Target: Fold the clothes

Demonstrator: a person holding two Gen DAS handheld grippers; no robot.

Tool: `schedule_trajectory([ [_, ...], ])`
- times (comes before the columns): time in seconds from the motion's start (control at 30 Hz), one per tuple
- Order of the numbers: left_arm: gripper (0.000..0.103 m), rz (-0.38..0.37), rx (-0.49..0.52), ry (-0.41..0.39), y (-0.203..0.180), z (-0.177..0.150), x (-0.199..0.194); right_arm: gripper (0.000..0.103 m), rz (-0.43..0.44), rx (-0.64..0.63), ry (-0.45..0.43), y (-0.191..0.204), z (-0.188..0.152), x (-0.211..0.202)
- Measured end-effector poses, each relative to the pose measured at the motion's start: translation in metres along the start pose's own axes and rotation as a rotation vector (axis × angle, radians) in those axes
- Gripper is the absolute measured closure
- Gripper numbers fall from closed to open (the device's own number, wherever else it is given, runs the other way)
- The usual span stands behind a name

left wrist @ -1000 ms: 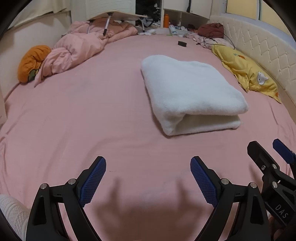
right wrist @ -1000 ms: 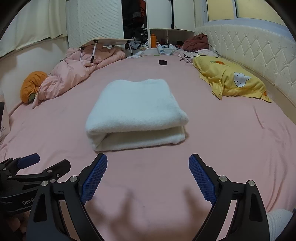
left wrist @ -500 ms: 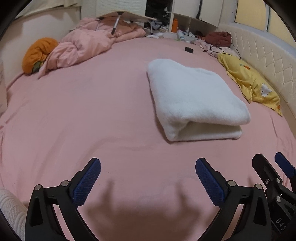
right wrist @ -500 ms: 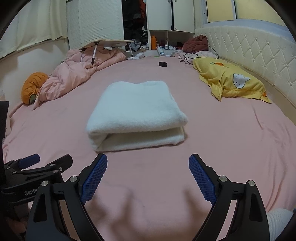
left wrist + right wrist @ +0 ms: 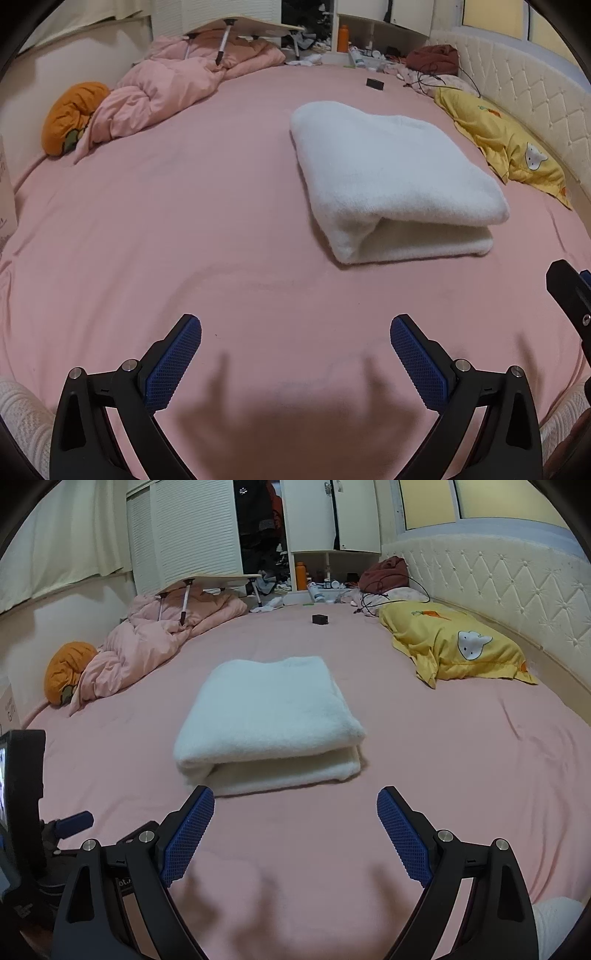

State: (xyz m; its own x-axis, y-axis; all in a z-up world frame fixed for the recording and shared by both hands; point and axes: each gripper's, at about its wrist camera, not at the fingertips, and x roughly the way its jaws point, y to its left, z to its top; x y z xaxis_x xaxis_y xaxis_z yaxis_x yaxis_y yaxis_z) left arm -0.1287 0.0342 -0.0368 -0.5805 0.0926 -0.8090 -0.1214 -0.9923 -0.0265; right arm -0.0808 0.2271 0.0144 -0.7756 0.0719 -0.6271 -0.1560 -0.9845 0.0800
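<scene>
A white fleece garment lies folded into a thick rectangle on the pink bed sheet; it also shows in the right wrist view. My left gripper is open and empty, held above the sheet, nearer than the garment and to its left. My right gripper is open and empty, just in front of the garment's folded near edge. Neither touches the garment.
A rumpled pink duvet and an orange cushion lie at the back left. A yellow pillow lies at the right by the padded headboard. A small black box sits on the sheet beyond the garment.
Both grippers have drawn back and lifted a little from the folded garment, staying open. The right gripper has slid toward the edge of the left wrist view. The garment has not moved.
</scene>
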Motion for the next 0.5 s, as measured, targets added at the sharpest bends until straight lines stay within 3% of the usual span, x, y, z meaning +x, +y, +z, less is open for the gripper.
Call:
schedule_trajectory([
  [0.33, 0.0, -0.015, 0.002, 0.017, -0.002, -0.001, 0.003, 0.013, 0.004, 0.004, 0.002, -0.001, -0.001, 0.0],
  [0.5, 0.0, 0.012, 0.029, -0.057, -0.003, -0.002, -0.007, 0.013, 0.005, 0.012, 0.006, -0.002, -0.001, 0.0],
])
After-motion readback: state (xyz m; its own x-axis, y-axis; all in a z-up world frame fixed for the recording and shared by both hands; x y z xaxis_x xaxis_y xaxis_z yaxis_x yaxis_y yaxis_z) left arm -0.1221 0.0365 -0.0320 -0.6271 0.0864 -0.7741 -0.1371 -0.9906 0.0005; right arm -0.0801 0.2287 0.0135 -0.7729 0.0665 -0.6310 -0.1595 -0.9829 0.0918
